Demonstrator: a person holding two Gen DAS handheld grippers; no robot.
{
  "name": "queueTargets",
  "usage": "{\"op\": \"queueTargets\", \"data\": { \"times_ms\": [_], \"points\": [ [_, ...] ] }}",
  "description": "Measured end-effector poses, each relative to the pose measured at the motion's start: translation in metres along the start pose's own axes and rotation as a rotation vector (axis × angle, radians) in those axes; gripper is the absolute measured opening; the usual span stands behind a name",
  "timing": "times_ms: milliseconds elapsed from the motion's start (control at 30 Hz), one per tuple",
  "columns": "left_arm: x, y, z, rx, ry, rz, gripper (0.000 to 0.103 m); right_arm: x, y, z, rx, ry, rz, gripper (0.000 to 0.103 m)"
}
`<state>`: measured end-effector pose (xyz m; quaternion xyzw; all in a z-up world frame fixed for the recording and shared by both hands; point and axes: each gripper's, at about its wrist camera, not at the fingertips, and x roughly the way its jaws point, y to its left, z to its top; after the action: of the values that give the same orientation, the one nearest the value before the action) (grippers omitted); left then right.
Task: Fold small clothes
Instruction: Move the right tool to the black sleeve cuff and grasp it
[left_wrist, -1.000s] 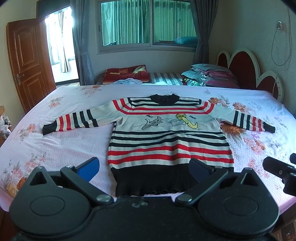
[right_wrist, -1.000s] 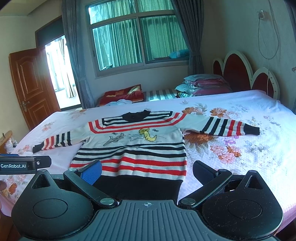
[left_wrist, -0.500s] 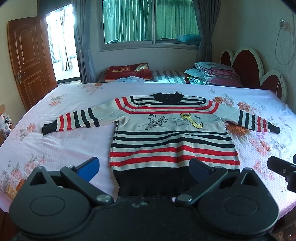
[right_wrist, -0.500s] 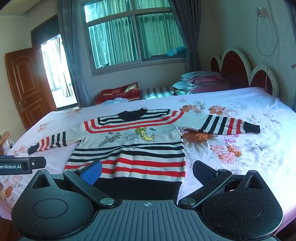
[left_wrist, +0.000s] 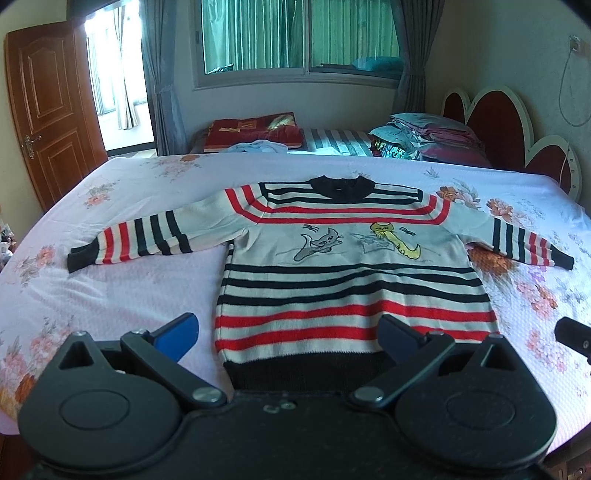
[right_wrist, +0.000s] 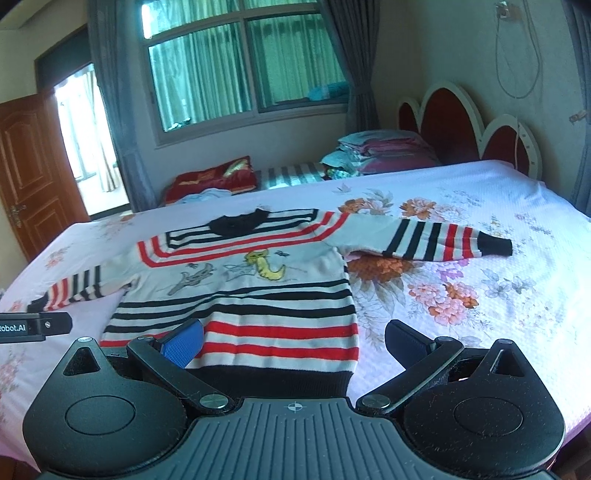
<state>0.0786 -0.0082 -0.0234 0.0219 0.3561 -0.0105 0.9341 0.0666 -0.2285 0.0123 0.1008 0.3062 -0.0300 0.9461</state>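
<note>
A small striped sweater (left_wrist: 351, 266) in white, red and black, with cat pictures on the chest, lies flat and face up on the pink floral bed (left_wrist: 110, 295). Both sleeves are spread out to the sides. It also shows in the right wrist view (right_wrist: 251, 295). My left gripper (left_wrist: 286, 338) is open and empty, hovering over the sweater's black hem. My right gripper (right_wrist: 293, 341) is open and empty, over the hem's right corner. The left sleeve cuff (left_wrist: 79, 256) and the right sleeve cuff (right_wrist: 496, 247) lie flat on the bed.
A red and white headboard (right_wrist: 461, 125) stands at the right. Folded bedding (left_wrist: 424, 136) and a red pillow (left_wrist: 251, 127) lie on a second bed behind. A wooden door (left_wrist: 48, 110) is at the left. The other gripper's tip (right_wrist: 33, 326) shows at the left edge.
Both grippers have moved forward and lower towards the sweater's hem, so the sweater looks larger. Both stay open. The sweater has not moved.
</note>
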Motion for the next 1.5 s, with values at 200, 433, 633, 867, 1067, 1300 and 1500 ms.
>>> {"op": "queueTargets", "data": {
  "times_ms": [200, 433, 633, 867, 1067, 1300, 1500],
  "points": [
    [0.035, 0.008, 0.02, 0.013, 0.012, -0.033, 0.103, 0.028, -0.001, 0.011, 0.045, 0.007, -0.041, 0.103],
    [0.074, 0.026, 0.046, 0.026, 0.018, -0.056, 0.103, 0.058, 0.008, 0.03, 0.085, 0.005, -0.102, 0.103],
    [0.107, 0.039, 0.064, 0.059, 0.022, -0.065, 0.103, 0.082, 0.022, 0.049, 0.09, -0.007, -0.141, 0.103],
    [0.136, 0.044, 0.077, 0.068, 0.012, -0.122, 0.103, 0.103, 0.015, 0.062, 0.126, -0.036, -0.165, 0.103],
    [0.16, 0.037, 0.084, 0.02, 0.04, -0.134, 0.103, 0.127, -0.011, 0.071, 0.123, -0.026, -0.192, 0.103],
    [0.185, 0.008, 0.093, 0.019, 0.03, -0.058, 0.103, 0.167, -0.067, 0.084, 0.122, -0.002, -0.188, 0.102],
    [0.213, -0.025, 0.1, -0.005, 0.054, -0.032, 0.103, 0.203, -0.132, 0.094, 0.135, 0.025, -0.218, 0.081]
  ]
}}
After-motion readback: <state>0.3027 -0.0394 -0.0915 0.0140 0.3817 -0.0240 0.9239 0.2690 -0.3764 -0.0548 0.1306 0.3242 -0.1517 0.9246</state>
